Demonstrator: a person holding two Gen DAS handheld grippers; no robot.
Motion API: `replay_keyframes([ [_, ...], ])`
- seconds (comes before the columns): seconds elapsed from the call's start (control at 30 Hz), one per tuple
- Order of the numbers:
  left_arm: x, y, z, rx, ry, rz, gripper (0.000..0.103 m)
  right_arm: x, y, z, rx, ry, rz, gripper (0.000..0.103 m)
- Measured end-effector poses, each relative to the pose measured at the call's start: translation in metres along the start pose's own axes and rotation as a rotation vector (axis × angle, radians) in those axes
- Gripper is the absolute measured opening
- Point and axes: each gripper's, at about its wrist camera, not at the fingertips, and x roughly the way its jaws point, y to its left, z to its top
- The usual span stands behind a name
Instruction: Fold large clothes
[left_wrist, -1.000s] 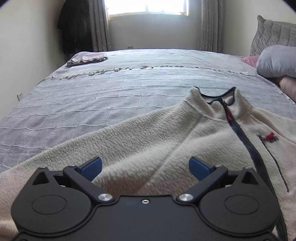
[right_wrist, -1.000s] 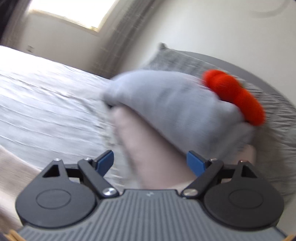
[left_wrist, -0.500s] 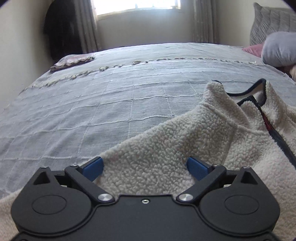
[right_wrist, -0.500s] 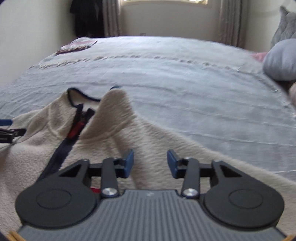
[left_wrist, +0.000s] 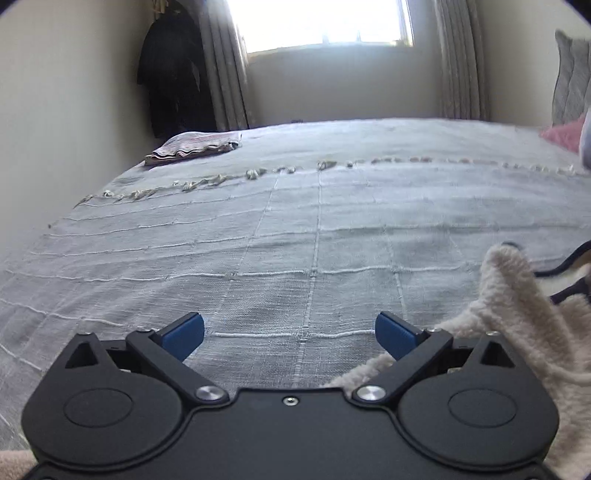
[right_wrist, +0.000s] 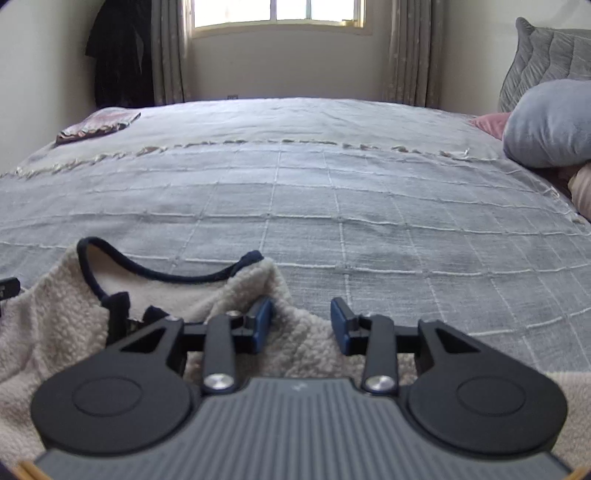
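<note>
A cream fleece jacket (right_wrist: 55, 325) with a dark navy collar trim (right_wrist: 162, 275) and zip lies on the grey bed cover (right_wrist: 369, 206). My right gripper (right_wrist: 301, 325) is half open low over the jacket's right shoulder edge, with fleece between its blue pads (right_wrist: 263, 325), not clamped. In the left wrist view the jacket (left_wrist: 517, 321) shows at the right. My left gripper (left_wrist: 290, 334) is wide open and empty over bare bed cover (left_wrist: 258, 240), its right pad (left_wrist: 397, 334) at the fleece edge.
A folded cloth (left_wrist: 194, 147) lies at the bed's far left corner. A grey pillow (right_wrist: 550, 122), a pink one (right_wrist: 491, 123) and a padded headboard (right_wrist: 546, 51) are at the right. A dark garment (right_wrist: 122, 55) hangs beside the window curtains.
My left gripper has moved left off the fleece to its edge. My right gripper swung from the pillows to the jacket, narrowed, and now sits lower at the collar's right shoulder.
</note>
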Motion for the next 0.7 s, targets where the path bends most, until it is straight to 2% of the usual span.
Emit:
replay_keyframes([
  [0.07,-0.036,0.022,-0.003,-0.03,-0.012,-0.037,0.101,-0.023,0.004,-0.007,-0.072,-0.011,0.023,0.054],
  [0.17,-0.084,0.059,-0.014,-0.039,0.001,-0.051,0.101,-0.053,0.007,-0.016,-0.099,0.001,0.088,0.059],
  [0.3,-0.141,0.124,-0.031,-0.105,0.021,0.009,0.101,-0.085,0.023,-0.02,-0.123,0.011,0.201,0.065],
  [0.4,-0.175,0.172,-0.045,-0.206,-0.008,0.108,0.101,-0.108,0.046,-0.021,-0.149,0.008,0.263,0.065],
  [0.5,-0.193,0.219,-0.062,-0.445,-0.007,0.265,0.101,-0.135,0.073,-0.026,-0.196,-0.009,0.336,0.068],
  [0.57,-0.202,0.238,-0.078,-0.551,0.014,0.314,0.101,-0.151,0.088,-0.03,-0.219,-0.019,0.377,0.073],
  [0.7,-0.223,0.248,-0.102,-0.569,0.004,0.451,0.101,-0.18,0.104,-0.041,-0.233,-0.042,0.404,0.077],
])
